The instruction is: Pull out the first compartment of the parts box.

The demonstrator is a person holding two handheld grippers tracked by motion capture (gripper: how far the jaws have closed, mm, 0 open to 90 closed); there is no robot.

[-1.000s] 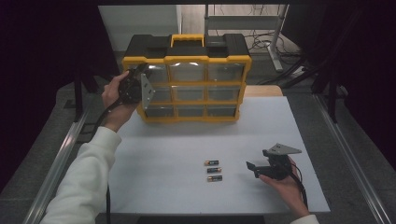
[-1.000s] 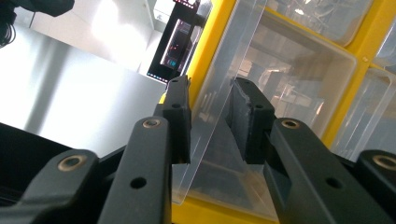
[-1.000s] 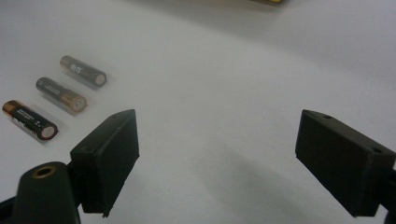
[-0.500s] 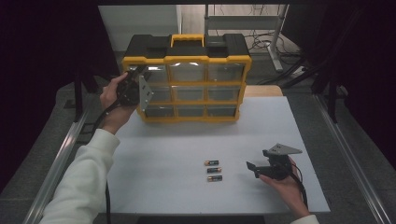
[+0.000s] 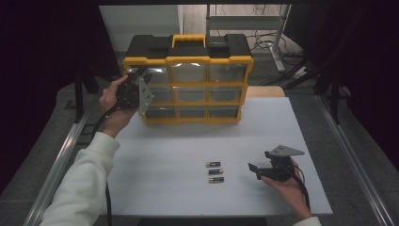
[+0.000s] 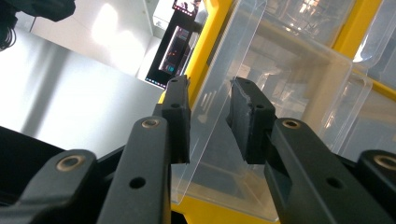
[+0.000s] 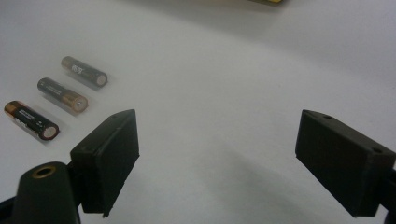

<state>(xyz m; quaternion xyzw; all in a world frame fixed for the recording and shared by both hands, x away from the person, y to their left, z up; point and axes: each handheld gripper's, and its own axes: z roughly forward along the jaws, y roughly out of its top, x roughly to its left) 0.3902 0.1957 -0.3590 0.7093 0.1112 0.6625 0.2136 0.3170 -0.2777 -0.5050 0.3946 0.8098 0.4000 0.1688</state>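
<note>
Left gripper [image 5: 136, 87] raised at the top-left corner of the organiser [image 5: 188, 80], which stands at the far edge of the bench [image 5: 160, 188]. In the left gripper view a clear drawer [image 6: 280, 93] sits partly pulled out of its yellow frame, and its front wall passes between the two fingers [image 6: 180, 121]. Fingers narrowed around that wall; whether the pads actually press it, I cannot tell. The drawer is the top-left one of a three-by-three bank.

Right gripper [image 5: 263, 170] low over the bench at near right, cradled in an upturned hand [image 5: 289, 188]. Its fingers [image 7: 109, 158] are spread wide, released, bare bench between them.

Three batteries [image 5: 214, 172] lie in a short column mid-bench, side by side, just left of the right gripper and well apart from the organiser. In the right gripper view they sit beyond the left finger, none touching it.

Person's left sleeve [image 5: 80, 183] white, coming in from bottom left.
</note>
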